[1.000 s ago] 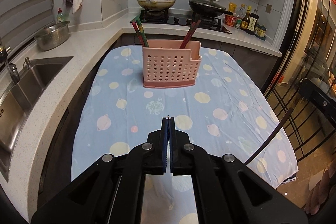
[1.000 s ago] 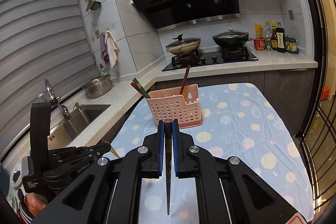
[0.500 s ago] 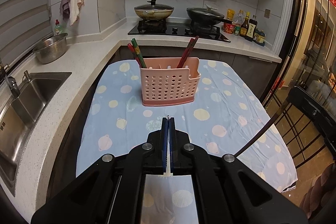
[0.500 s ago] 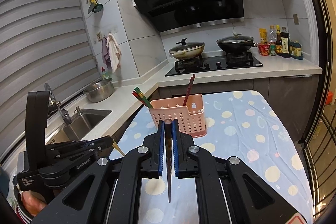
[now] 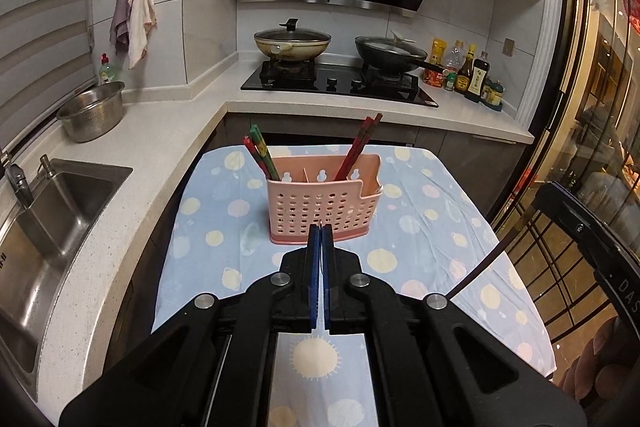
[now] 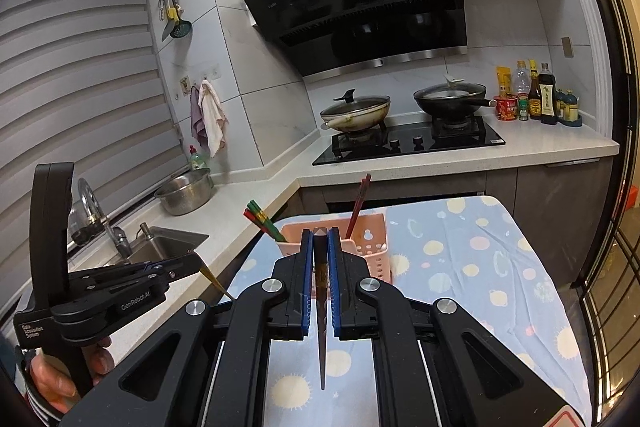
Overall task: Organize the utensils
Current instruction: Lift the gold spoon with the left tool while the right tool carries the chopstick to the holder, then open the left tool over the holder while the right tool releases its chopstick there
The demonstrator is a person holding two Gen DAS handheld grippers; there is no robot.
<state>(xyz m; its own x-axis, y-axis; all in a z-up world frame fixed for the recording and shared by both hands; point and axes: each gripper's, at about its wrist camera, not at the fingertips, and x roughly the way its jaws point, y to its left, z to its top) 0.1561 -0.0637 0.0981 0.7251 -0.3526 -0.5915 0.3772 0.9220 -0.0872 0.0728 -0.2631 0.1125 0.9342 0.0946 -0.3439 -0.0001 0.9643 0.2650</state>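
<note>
- My left gripper (image 5: pixel 320 227), pinching a thin stick, has only bare blue tablecloth (image 5: pixel 424 251) between it and the pink basket (image 5: pixel 324 211).
- Green-red chopsticks (image 5: pixel 260 151) lean out over the basket's left end and dark red chopsticks (image 5: pixel 362 143) over its right; its middle top looks open.
- Tablecloth to the basket's right lies open.
- My right gripper (image 6: pixel 320 233) clamps a dark chopstick (image 6: pixel 321 319), directly facing the basket.

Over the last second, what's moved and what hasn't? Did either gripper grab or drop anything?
Both grippers have risen: the views now look from higher, more level toward the stove. No grab or drop: the right gripper stays shut on its dark chopstick, the left gripper on a thin yellowish stick. The pink utensil basket and its chopsticks are unmoved.
</note>
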